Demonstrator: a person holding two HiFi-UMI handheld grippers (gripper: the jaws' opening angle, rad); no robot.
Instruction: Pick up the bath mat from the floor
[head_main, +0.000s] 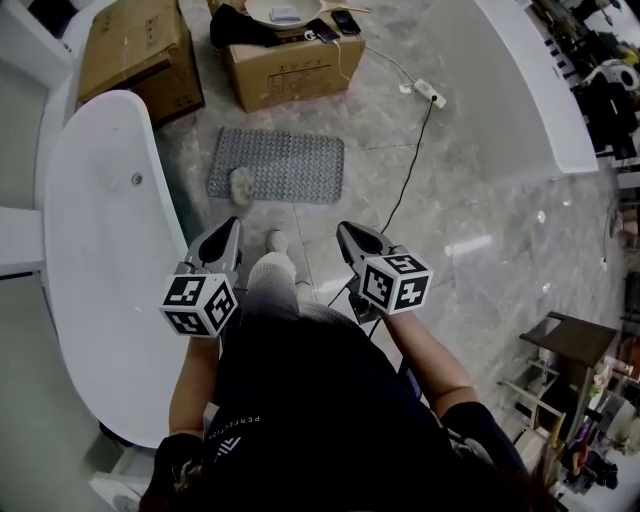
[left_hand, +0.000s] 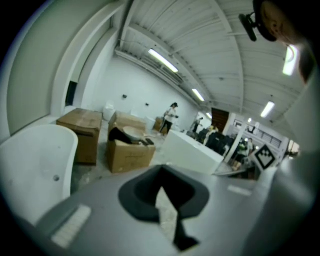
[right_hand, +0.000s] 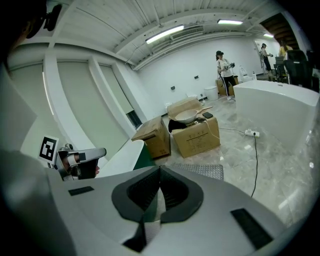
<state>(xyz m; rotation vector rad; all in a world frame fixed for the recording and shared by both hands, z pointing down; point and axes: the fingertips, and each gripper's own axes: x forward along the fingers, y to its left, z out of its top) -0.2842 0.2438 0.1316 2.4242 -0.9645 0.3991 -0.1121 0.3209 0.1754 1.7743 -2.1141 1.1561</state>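
Note:
The grey studded bath mat (head_main: 285, 165) lies flat on the marble floor ahead of me, next to the bathtub. A pale fuzzy slipper or foot (head_main: 241, 184) rests on its near left edge. My left gripper (head_main: 232, 224) and right gripper (head_main: 345, 230) hang side by side above the floor, short of the mat, both shut with nothing between the jaws. In the right gripper view the jaw tips (right_hand: 160, 168) meet, and the mat (right_hand: 202, 171) shows just beyond them. The left gripper view shows its tips (left_hand: 161, 171) together and no mat.
A white bathtub (head_main: 100, 250) runs along the left. Two cardboard boxes (head_main: 140, 55) (head_main: 290, 70) stand behind the mat, one carrying a bowl and phones. A black cable (head_main: 410, 170) runs from a power strip (head_main: 428, 93) towards my legs. A white counter (head_main: 545, 85) curves at right.

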